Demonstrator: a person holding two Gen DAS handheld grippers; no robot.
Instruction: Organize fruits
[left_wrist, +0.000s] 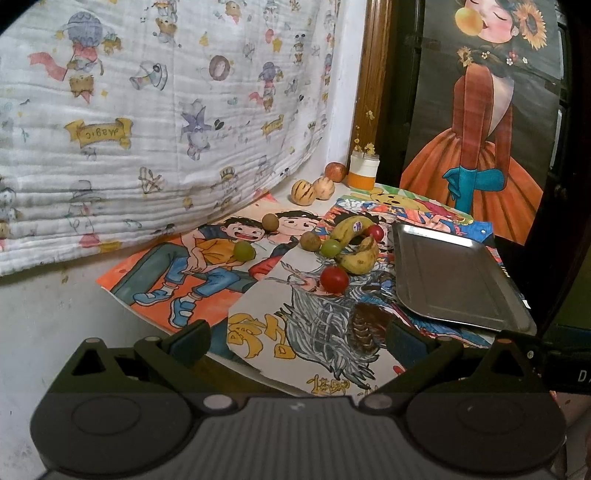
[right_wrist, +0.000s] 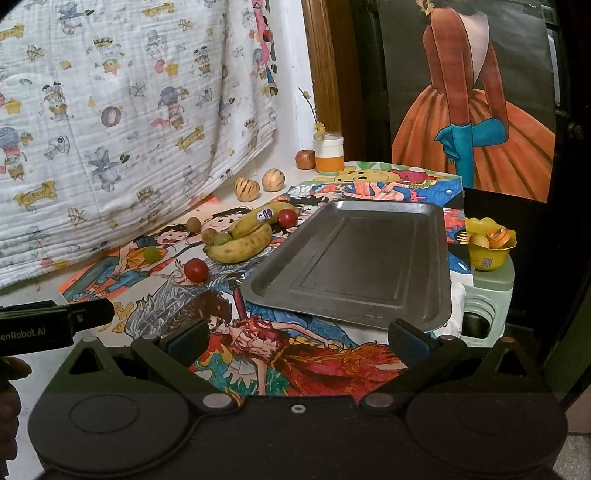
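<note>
Two bananas (left_wrist: 355, 240) (right_wrist: 243, 236) lie on a table covered with cartoon drawings. Around them lie two red tomatoes (left_wrist: 333, 278) (right_wrist: 195, 269), green grapes (left_wrist: 243, 251) (right_wrist: 151, 254) and small brown fruits (left_wrist: 310, 242) (right_wrist: 209, 236). An empty metal tray (left_wrist: 454, 273) (right_wrist: 362, 258) sits to their right. Two striped yellow fruits (left_wrist: 303, 192) (right_wrist: 247, 189) and an apple (left_wrist: 335, 171) (right_wrist: 305, 159) lie at the back. My left gripper (left_wrist: 297, 338) is open and empty, short of the fruits. My right gripper (right_wrist: 297, 334) is open and empty, before the tray's near edge.
A white-and-orange jar (left_wrist: 364, 170) (right_wrist: 328, 155) with dried flowers stands at the back by the wall. A patterned cloth (left_wrist: 147, 110) hangs on the left. A yellow bowl (right_wrist: 489, 245) sits on a green stool (right_wrist: 487, 295) right of the table.
</note>
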